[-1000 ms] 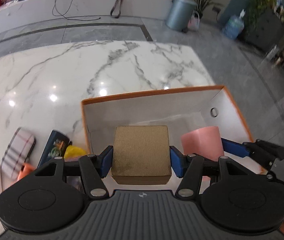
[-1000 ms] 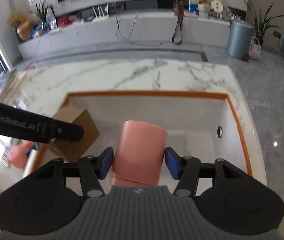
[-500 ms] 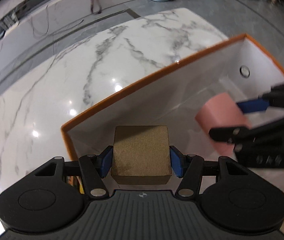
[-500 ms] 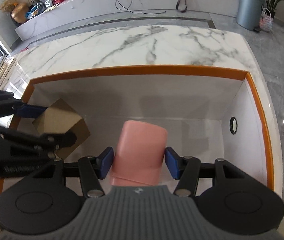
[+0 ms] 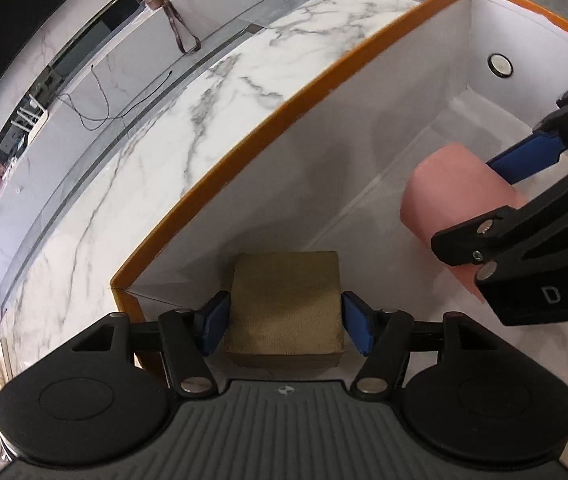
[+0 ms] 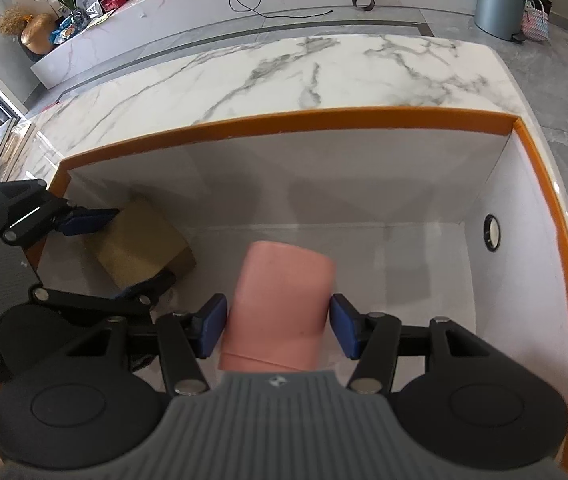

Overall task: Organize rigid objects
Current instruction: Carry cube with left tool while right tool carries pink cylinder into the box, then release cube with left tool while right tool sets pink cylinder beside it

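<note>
Both grippers inside orange-rimmed bin [image 6: 323, 118] — left gripper [image 5: 284, 322] clamps gold box [image 5: 284, 304] (seemingly cornered), right gripper [image 6: 278, 326] clamps pink cylinder [image 6: 280, 300] mid-floor.

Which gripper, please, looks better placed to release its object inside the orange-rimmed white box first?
Probably left: the left gripper holds the tan square box low in the box's corner.

The left gripper [image 5: 284, 326] clamps a tan box [image 5: 284, 308] inside the orange-rimmed bin [image 5: 244, 152]; to its right, the right gripper [image 5: 511, 200] grips a pink cup [image 5: 443, 196].
</note>
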Available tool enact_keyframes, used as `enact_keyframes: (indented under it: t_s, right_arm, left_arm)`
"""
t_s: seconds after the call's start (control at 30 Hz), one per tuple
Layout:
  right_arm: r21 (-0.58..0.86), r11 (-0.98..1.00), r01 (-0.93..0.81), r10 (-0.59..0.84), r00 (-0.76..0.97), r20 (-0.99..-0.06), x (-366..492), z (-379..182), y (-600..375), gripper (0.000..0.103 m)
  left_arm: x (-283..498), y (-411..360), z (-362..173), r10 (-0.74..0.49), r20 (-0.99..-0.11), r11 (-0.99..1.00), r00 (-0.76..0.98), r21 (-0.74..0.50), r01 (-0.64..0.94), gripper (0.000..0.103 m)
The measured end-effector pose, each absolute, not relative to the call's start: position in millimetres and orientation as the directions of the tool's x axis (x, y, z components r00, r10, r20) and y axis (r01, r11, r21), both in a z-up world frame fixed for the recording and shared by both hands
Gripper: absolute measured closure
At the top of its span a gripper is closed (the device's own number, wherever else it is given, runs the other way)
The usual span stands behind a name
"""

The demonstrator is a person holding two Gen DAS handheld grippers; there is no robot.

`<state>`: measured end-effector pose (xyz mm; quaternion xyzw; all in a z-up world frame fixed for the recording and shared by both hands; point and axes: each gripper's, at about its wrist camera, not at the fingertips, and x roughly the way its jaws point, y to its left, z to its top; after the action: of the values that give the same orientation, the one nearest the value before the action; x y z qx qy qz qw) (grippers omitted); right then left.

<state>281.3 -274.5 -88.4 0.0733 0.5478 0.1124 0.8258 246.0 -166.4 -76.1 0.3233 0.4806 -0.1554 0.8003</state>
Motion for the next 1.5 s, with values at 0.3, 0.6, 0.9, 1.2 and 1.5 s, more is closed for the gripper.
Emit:
enact_keyframes:
  t_s: [0.3, 0.6, 0.9, 1.2, 1.5]
  right_arm:
    - [0.248, 0.966, -0.08, 0.259, 0.373, -0.891, 282, -87, -272, 0.046]
    - [0.267, 0.959, -0.09, 0.282, 0.338, -0.898, 287, -91, -247, 0.046]
    - [0.293, 0.953, -0.079, 0.302, 0.323, -0.897, 302, -98, -219, 0.046]
    - [0.236, 0.967, -0.096, 0.255, 0.359, -0.898, 315, -94, -206, 0.046]
    - [0.214, 0.973, -0.091, 0.232, 0.369, -0.9, 321, -98, -205, 0.047]
  left_arm:
    - [241, -140, -41, -0.045, -0.86, 0.826, 0.508, 0.254, 0.503, 0.026]
    - [239, -88, 0, -0.133, -0.837, 0.934, 0.531, 0.074, 0.35, 0.048]
    - [249, -62, -23, -0.232, -0.873, 0.948, 0.428, -0.104, 0.301, 0.07]
    - [249, -47, -21, -0.268, -0.86, 0.946, 0.435, -0.149, 0.288, 0.072]
    - [243, -37, -18, -0.288, -0.852, 0.945, 0.438, -0.18, 0.272, 0.072]
